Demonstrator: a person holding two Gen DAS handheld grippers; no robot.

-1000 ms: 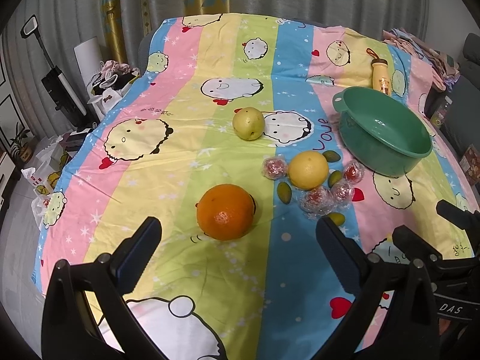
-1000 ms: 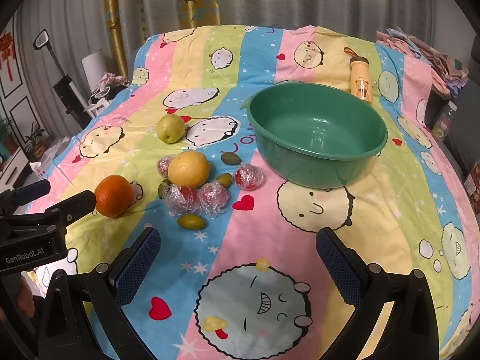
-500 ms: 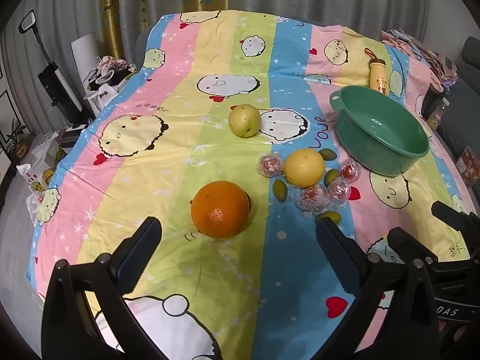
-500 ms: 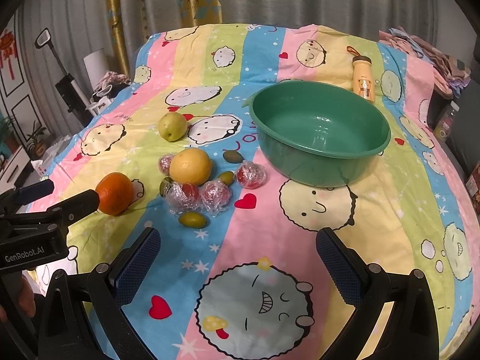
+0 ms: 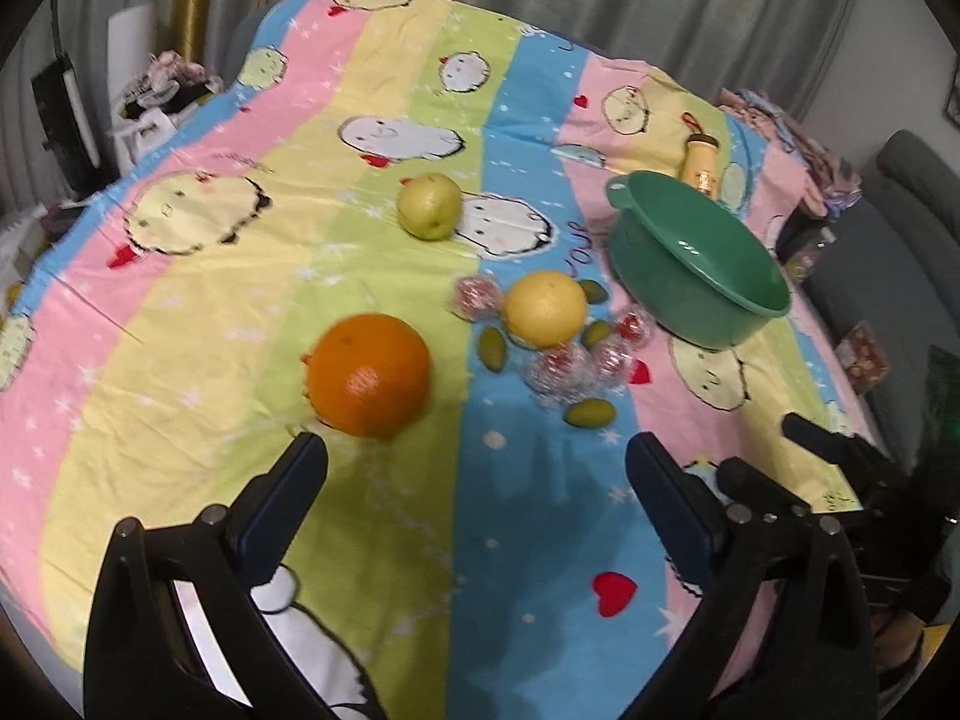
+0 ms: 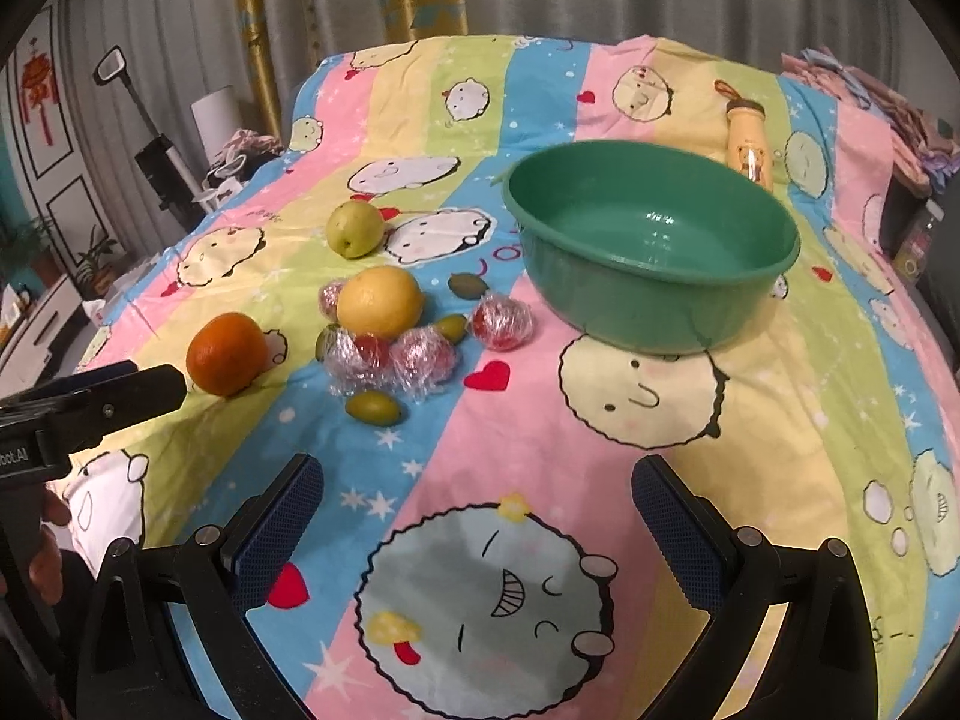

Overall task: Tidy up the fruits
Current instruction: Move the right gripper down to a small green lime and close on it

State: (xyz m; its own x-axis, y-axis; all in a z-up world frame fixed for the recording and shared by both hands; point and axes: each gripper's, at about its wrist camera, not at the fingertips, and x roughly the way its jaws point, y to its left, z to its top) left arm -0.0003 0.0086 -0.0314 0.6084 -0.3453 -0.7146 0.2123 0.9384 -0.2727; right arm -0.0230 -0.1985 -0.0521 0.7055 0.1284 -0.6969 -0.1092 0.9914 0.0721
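An orange (image 5: 367, 375) lies on the striped cloth just ahead of my open, empty left gripper (image 5: 477, 480); it also shows in the right wrist view (image 6: 227, 353). A yellow citrus (image 5: 545, 308) (image 6: 380, 302), a green pear (image 5: 429, 205) (image 6: 354, 228), several plastic-wrapped red fruits (image 5: 558, 369) (image 6: 420, 357) and small green olives (image 5: 591, 413) (image 6: 373, 407) lie between it and the empty green basin (image 5: 744, 294) (image 6: 651, 315). My right gripper (image 6: 477, 492) is open and empty, over the cloth in front of the basin.
A small yellow bottle (image 6: 748, 141) stands behind the basin. The left gripper's body (image 6: 90, 405) shows at the right view's left edge. Folded cloths (image 6: 912, 120) lie at the far right. Clutter and a vacuum (image 6: 159, 159) stand beyond the table's left side.
My left gripper has moved forward and closer to the orange, which now looks larger and nearer its left finger. The right gripper has edged slightly forward. No fruit has moved.
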